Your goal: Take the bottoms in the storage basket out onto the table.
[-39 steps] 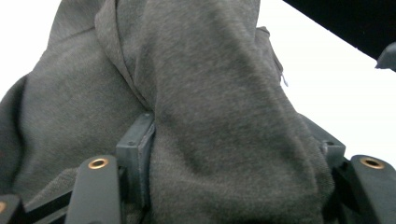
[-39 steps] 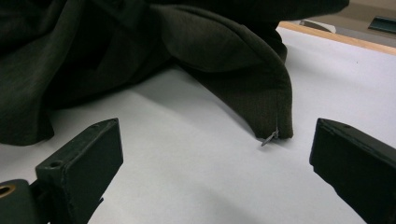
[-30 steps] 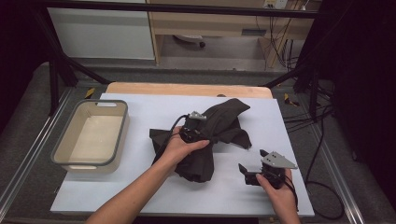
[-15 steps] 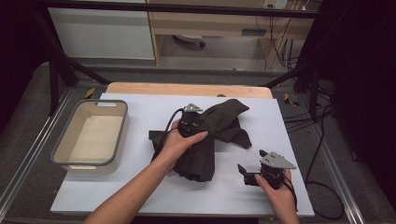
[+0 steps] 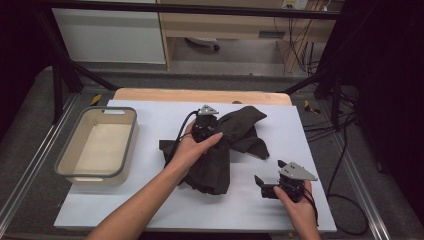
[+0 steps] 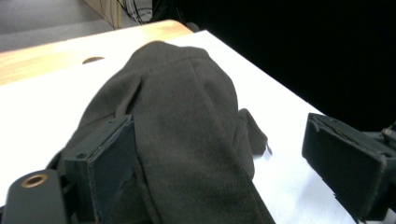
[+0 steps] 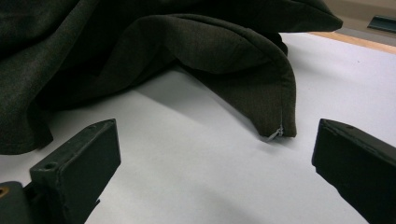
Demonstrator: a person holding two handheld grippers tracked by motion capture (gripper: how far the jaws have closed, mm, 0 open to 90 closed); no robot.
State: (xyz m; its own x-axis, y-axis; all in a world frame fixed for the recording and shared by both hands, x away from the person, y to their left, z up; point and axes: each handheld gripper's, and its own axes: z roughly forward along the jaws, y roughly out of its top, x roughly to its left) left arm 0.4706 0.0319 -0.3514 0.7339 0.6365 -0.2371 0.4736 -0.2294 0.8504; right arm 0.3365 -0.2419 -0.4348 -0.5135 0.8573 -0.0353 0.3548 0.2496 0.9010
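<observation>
cloth (image 5: pixel 227 150) — dark brown, plain | table (image 5: pixel 150 210) — white | bin (image 5: pixel 65 167) — cream, grey rim | fingers (image 7: pixel 77 163) — black

Lab or test bench, white rectangular tabletop (image 5: pixel 150 210) on a pale wooden desk (image 5: pixel 150 95), black metal frame struts (image 5: pixel 57 75) at its corners, loose black cables (image 5: pixel 345 165) off its right edge, grey carpeted floor (image 5: pixel 30 150)

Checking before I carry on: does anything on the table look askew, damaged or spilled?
Nothing damaged or spilled. The dark garment lies crumpled mid-table, one corner pointing toward the open right gripper. The bin sits empty at left.
</observation>
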